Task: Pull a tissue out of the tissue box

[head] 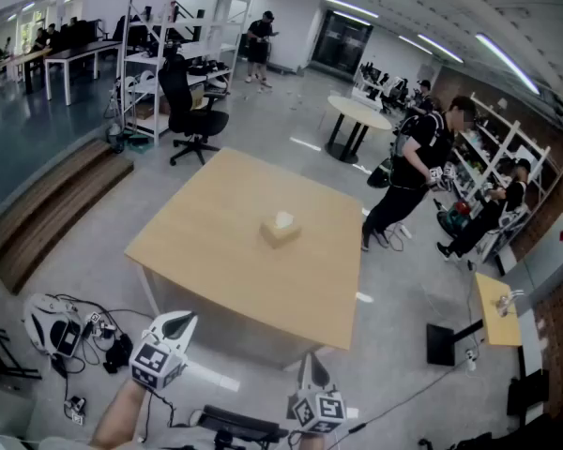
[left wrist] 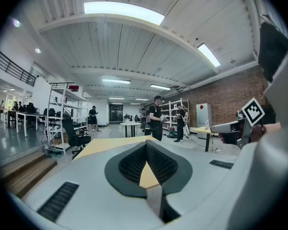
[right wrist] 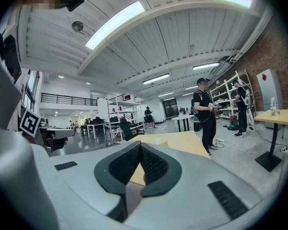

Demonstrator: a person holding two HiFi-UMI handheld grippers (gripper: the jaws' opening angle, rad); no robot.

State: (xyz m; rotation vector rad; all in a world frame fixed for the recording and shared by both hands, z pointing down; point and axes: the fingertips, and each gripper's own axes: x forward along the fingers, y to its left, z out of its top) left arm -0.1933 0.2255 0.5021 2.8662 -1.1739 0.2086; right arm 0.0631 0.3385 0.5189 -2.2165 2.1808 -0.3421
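A small tan tissue box (head: 281, 229) with a white tissue sticking out of its top sits near the middle of a square light-wood table (head: 216, 251). Both grippers hang well short of the table's near edge, over the floor. My left gripper (head: 180, 321) is at the lower left, jaws shut with nothing between them. My right gripper (head: 310, 360) is at the lower middle, also shut and empty. The right gripper view shows the tissue box (right wrist: 158, 140) far off, beyond the right gripper's (right wrist: 140, 144) closed tips. In the left gripper view, the left gripper (left wrist: 146, 143) points at the table (left wrist: 105, 144); no box shows there.
A person (head: 418, 172) stands just past the table's right side. Behind are a round table (head: 357, 115), a black office chair (head: 192, 111) and white shelving (head: 164, 54). Cables and gear (head: 61, 331) lie on the floor at the left. A small yellow table (head: 497, 307) stands at the right.
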